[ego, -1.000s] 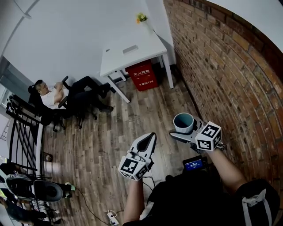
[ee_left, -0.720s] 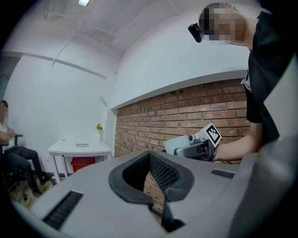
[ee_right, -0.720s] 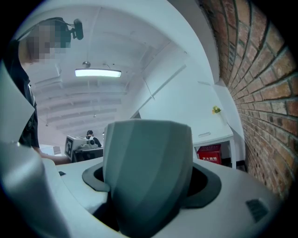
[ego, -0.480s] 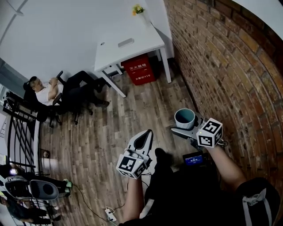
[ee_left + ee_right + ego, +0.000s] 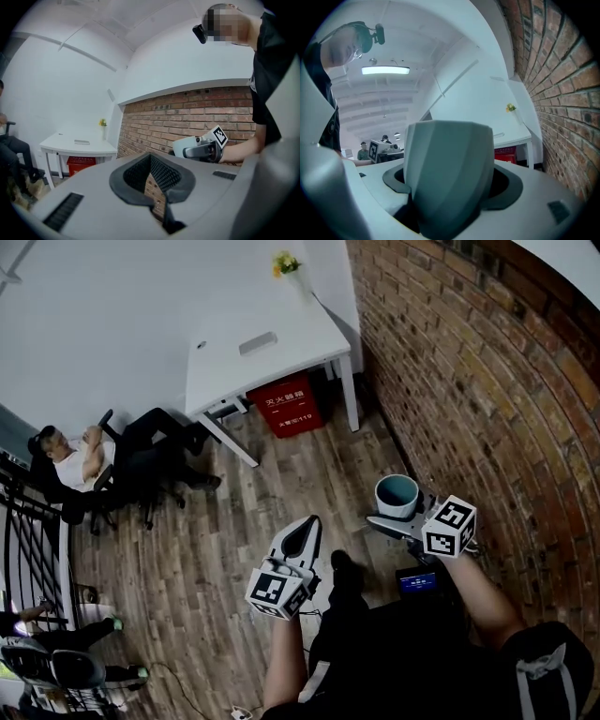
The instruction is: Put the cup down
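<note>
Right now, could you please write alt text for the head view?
The right gripper holds a teal cup upright above a wooden floor, beside a brick wall. The left gripper, jaws together and empty, is alongside; a white table stands ahead.

one cup (image 5: pixel 397 495), one table (image 5: pixel 302 354)

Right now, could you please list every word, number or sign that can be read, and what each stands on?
"119": on the red box under the white table.
Characters above and beside it: too small to read.
Small blue screen: blurred, unreadable.
</note>
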`<state>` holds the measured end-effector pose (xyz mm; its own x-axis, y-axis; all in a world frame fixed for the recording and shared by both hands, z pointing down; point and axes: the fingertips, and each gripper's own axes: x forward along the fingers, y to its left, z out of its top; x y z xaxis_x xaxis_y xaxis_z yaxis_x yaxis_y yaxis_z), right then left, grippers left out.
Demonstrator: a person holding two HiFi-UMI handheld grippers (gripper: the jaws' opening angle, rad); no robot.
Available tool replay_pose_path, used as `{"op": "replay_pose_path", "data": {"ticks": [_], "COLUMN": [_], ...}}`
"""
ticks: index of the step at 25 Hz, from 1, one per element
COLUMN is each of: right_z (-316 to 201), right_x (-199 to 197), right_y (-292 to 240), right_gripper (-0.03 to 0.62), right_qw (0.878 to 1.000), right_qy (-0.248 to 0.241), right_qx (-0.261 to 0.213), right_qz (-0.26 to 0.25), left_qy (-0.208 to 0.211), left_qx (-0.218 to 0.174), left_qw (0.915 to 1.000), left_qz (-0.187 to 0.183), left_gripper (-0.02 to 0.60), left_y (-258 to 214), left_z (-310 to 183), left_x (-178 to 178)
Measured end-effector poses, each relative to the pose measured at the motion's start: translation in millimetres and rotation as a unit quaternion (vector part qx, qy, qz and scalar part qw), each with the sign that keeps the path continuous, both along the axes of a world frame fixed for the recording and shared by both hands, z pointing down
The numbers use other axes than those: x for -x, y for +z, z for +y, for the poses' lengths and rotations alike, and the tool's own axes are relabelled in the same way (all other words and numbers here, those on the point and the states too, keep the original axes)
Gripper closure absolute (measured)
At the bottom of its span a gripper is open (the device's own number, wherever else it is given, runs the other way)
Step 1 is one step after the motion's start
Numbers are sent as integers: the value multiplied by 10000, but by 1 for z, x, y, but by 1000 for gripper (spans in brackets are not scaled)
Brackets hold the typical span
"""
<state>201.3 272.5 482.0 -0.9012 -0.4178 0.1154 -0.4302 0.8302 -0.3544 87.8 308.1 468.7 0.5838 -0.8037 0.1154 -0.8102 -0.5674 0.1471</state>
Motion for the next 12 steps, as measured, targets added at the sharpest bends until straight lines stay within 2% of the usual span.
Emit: {"op": "replay_pose_path", "data": {"ticks": [6, 12], "right_z": [-96, -166], "right_x": [59, 116], "right_y": [-17, -21], "right_gripper": [189, 189], "right_qw": [9999, 9999], "right_qy": [124, 75], "right_qx": [-57, -68], "right_qz": [-15, -50], "left_qy": [40, 36], "left_qx": [-73, -67], "left_qw": [9999, 9999], "left_qz": [-57, -117], "left_gripper": [572, 573], "left_y": [-11, -11], "left_z": [-95, -162], "left_x": [65, 119]}}
